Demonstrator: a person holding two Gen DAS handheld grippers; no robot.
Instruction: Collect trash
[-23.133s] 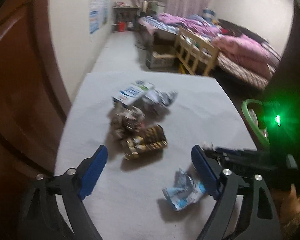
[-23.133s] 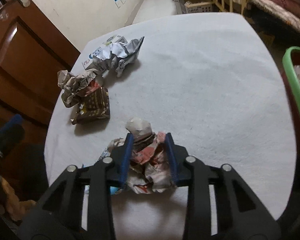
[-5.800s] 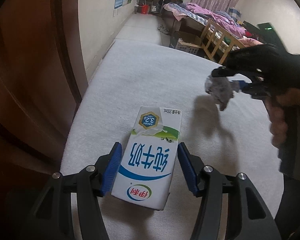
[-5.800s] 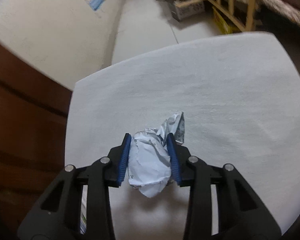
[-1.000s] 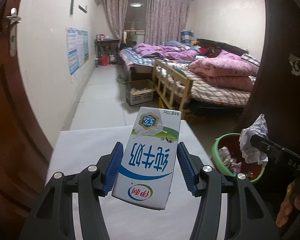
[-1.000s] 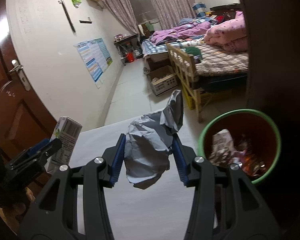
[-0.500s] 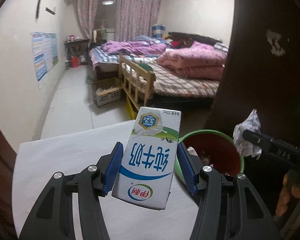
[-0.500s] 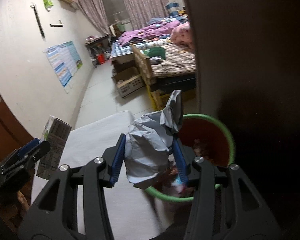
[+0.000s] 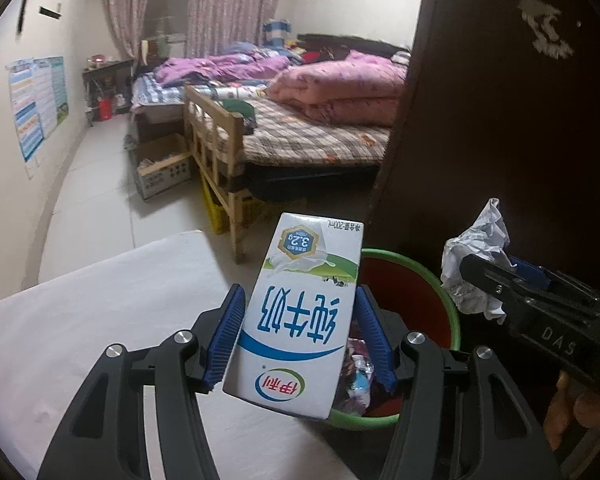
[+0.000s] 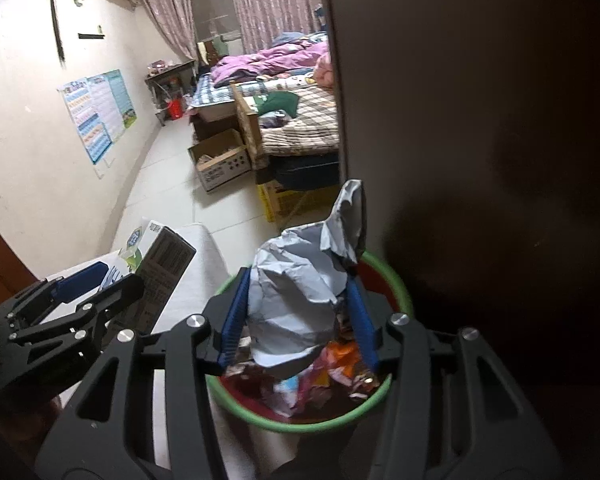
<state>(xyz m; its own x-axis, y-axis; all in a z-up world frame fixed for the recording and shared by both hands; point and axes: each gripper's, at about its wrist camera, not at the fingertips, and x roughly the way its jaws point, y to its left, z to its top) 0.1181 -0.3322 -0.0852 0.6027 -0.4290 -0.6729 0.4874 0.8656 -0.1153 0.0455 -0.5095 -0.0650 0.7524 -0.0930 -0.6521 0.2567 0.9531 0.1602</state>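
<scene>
Posters (image 9: 36,108) with bright squares hang flat on the pale wall at the far left. Below them a table (image 9: 100,320) with a soft, fuzzy white cover fills the left side of the left wrist view.

Next comes the left gripper (image 9: 300,336), made of hard black plastic with ribbed blue pads. A milk carton (image 9: 300,312) stands between those pads. It is a smooth, shiny box with straight edges, white with blue letters and a green band. The jaws are opening, and thin gaps show beside the carton, so the pads no longer press it. The carton hangs over the table edge and the near rim of the bin.

Just past the table's right edge sits a round bin (image 10: 312,420), dark red inside with a bright green rim. Crinkled, colourful wrappers (image 10: 332,368) lie in a heap inside it.

The right gripper (image 10: 298,320) is squeezed tight on a ball of crumpled paper (image 10: 296,304). This paper is grey-white, full of folds and creases, with one pointy tip sticking up. It hangs right over the bin.

A dark brown, smooth wooden panel (image 10: 480,160) fills the right side
</scene>
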